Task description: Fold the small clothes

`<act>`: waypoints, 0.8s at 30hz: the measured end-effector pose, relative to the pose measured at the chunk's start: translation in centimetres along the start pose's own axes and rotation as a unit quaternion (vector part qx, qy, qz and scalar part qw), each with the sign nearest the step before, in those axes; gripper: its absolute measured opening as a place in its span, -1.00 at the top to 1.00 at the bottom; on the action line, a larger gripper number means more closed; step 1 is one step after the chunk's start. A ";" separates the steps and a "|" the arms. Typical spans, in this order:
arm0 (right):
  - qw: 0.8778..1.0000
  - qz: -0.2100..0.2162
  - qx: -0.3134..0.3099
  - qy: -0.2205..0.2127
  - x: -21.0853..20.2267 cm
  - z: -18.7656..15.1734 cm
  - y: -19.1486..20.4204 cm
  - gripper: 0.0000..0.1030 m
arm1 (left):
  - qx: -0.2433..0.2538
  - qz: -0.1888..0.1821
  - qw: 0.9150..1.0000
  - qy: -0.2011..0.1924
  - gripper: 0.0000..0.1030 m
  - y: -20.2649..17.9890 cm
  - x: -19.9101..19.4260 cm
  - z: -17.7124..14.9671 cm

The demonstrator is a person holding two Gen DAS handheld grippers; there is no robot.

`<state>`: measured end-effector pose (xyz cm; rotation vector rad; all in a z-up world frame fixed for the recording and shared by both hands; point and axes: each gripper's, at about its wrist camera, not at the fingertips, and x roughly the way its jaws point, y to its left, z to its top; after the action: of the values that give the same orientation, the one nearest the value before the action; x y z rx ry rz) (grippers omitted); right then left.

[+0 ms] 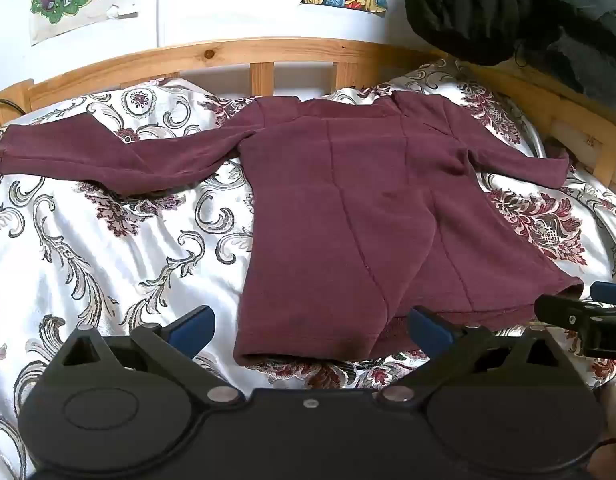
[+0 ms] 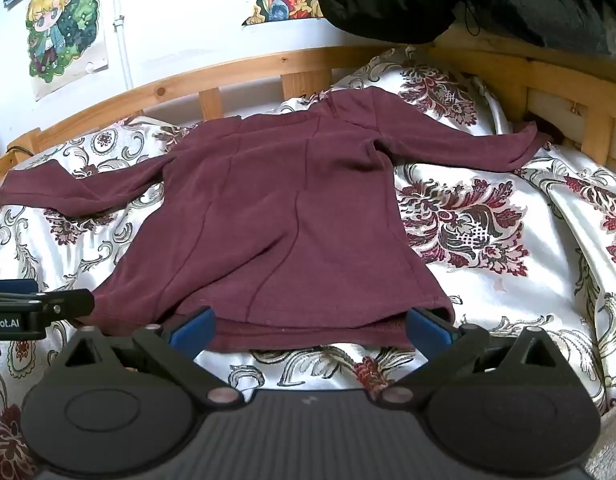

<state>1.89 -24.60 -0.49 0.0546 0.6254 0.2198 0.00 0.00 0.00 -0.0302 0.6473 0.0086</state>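
Observation:
A small maroon long-sleeved top (image 1: 348,216) lies flat on the bed, hem toward me, both sleeves spread out sideways. It also shows in the right wrist view (image 2: 275,216). My left gripper (image 1: 312,326) is open, its blue pads on either side of the hem's left part, just above the cloth. My right gripper (image 2: 308,326) is open, its blue pads at the hem's right part. The right gripper shows at the right edge of the left wrist view (image 1: 588,320). The left gripper shows at the left edge of the right wrist view (image 2: 31,308).
The bed has a white bedspread with a floral pattern (image 1: 107,248). A wooden bed rail (image 1: 235,54) runs along the far side and the right side (image 2: 548,76). A black garment (image 1: 516,12) hangs at the top right. Posters (image 2: 63,28) are on the white wall.

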 end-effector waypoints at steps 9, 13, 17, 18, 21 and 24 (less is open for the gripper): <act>1.000 0.000 0.002 0.002 0.0 0.0 0.0 -0.99 | -0.001 -0.001 1.000 0.003 -0.99 0.0 0.0 0.0; 1.000 0.000 0.002 0.002 0.0 0.0 0.0 -0.99 | -0.002 -0.002 1.000 0.005 -0.99 0.0 0.0 0.0; 1.000 0.001 0.002 0.003 0.0 0.1 0.0 -0.99 | -0.003 -0.002 1.000 0.006 -0.99 0.1 0.2 0.1; 1.000 0.001 0.002 0.003 0.0 0.1 0.0 -0.99 | -0.003 -0.002 1.000 0.005 -0.99 0.1 0.2 0.1; 1.000 0.001 0.003 0.004 0.0 0.1 0.0 -0.99 | -0.003 -0.002 1.000 0.006 -0.99 0.1 0.2 0.1; 1.000 0.001 0.004 0.004 0.0 0.1 0.0 -0.99 | -0.002 -0.002 1.000 0.007 -0.99 0.0 0.1 0.1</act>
<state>1.91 -24.62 -0.40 0.0617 0.6347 0.2200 0.17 0.02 0.02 -0.0355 0.6607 0.0061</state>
